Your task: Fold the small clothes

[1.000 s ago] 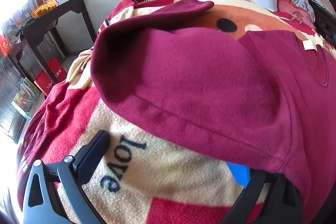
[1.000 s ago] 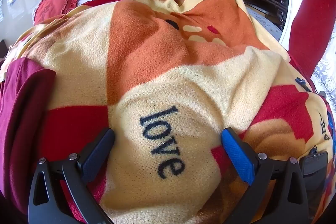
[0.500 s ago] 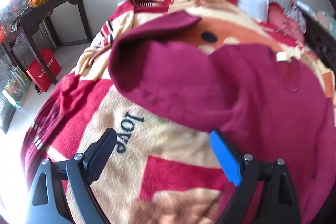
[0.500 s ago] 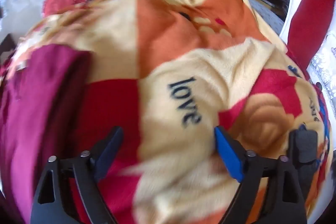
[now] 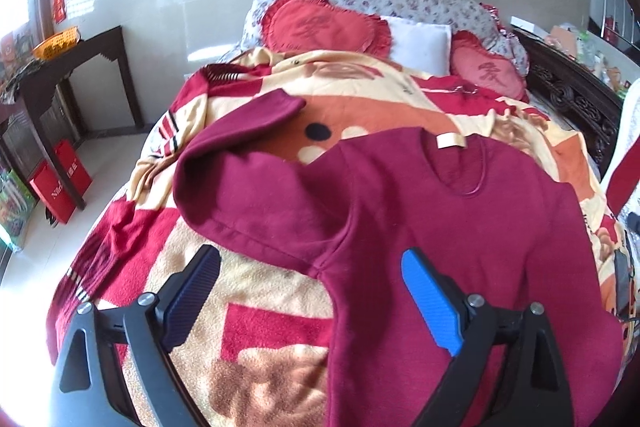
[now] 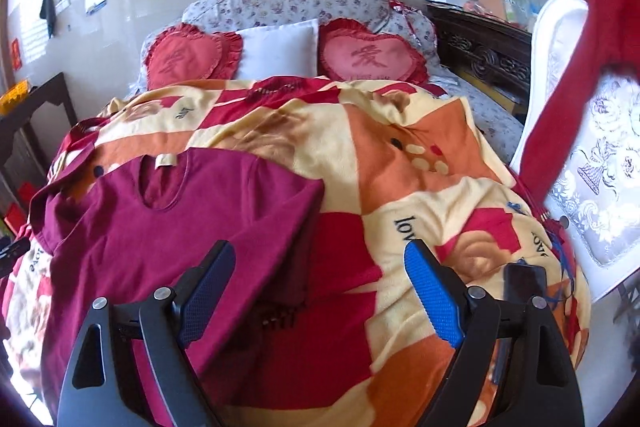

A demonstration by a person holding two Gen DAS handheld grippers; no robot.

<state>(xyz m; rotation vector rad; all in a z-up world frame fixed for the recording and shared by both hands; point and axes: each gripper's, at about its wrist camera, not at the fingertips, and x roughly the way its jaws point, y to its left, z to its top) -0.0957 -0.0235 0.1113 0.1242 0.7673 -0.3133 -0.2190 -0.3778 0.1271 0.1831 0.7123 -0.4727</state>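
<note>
Here, both grippers, left (image 5: 310,291) and right (image 6: 320,287), gape wide and empty above a maroon shirt (image 5: 460,227) lying flat just ahead on a fleece blanket (image 6: 400,155). A deep pinch could snag the fleece too, and the bent sleeve (image 5: 240,187) ahead-left may bunch.

Open blanket (image 6: 420,187) lay free at frame centre and right; pillows (image 6: 372,57) bounded the top, a white chair (image 6: 592,187) the right edge, a phone (image 6: 524,285) lower right.
</note>
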